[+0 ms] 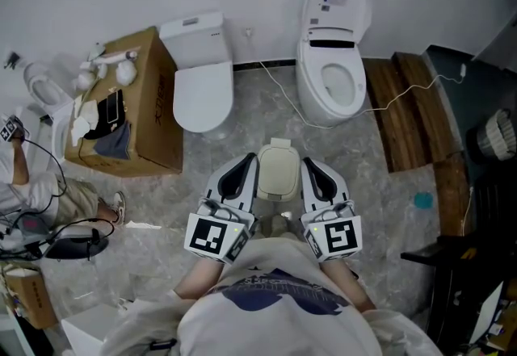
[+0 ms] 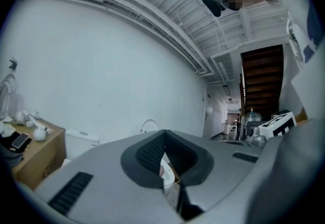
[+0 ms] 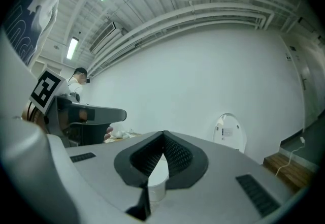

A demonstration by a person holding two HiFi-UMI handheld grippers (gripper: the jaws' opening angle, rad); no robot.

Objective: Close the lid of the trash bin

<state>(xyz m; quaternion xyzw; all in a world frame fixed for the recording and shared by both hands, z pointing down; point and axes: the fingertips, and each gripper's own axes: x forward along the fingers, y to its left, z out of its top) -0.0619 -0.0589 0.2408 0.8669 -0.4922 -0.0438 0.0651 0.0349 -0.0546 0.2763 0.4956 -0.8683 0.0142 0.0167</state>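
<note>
Head view: the trash bin (image 1: 279,171) stands on the floor between the left hand-held gripper (image 1: 249,162) and the right hand-held gripper (image 1: 308,164), just beside both, its lid seemingly down. Left gripper view: jaws pressed together on nothing, bin unseen, cardboard box (image 2: 35,159) to their left. Right gripper view: jaws likewise together and empty, open toilet (image 3: 229,131) ahead to their right.
</note>
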